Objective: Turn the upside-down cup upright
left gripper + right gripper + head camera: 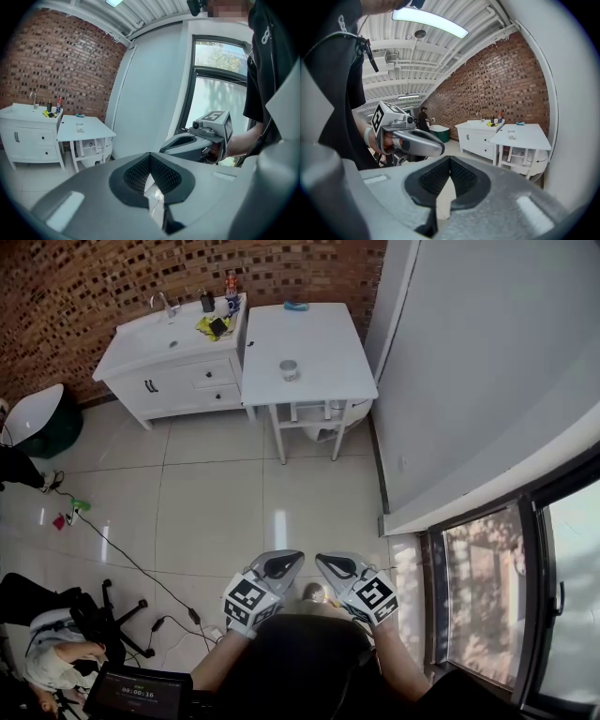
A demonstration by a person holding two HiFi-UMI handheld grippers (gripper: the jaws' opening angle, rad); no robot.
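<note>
A small pale cup (pixel 289 369) stands on the white table (pixel 323 338) far across the room; which way up it is cannot be made out at this distance. The left gripper view shows the cup (pixel 79 126) as tiny, and so does the right gripper view (pixel 511 136). My left gripper (pixel 289 560) and right gripper (pixel 323 562) are held close to my body, side by side over the tiled floor, far from the table. Both have their jaws closed together with nothing between them.
A white sink cabinet (pixel 169 367) with bottles stands left of the table, against a brick wall. A teal item (pixel 296 306) lies at the table's far end. Cables (pixel 122 554) and an office chair (pixel 89 610) are at left, a window (pixel 487 587) at right.
</note>
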